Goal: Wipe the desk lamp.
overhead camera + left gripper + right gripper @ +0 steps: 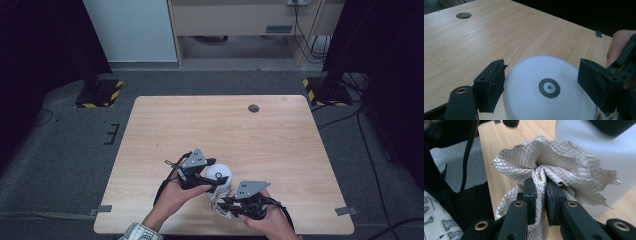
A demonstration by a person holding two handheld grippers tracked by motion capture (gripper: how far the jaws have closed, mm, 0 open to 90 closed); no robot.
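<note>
A white cup (220,172) stands upside down near the table's front edge, with a dark ring on its upturned base (549,87). My left gripper (214,181) (541,72) straddles it, one pad against each side. My right gripper (226,203) (541,182) is shut on a bunched beige quilted cloth (554,160) (218,204). It holds the cloth right beside the cup's wall (599,150), and I cannot tell whether the cloth touches it.
The wooden table (225,125) has a round cable hole (253,108) (463,15) at the back. Grey tape tabs (104,209) (346,210) mark the front corners. Stands with yellow-black bases (100,92) (325,92) sit on the floor behind.
</note>
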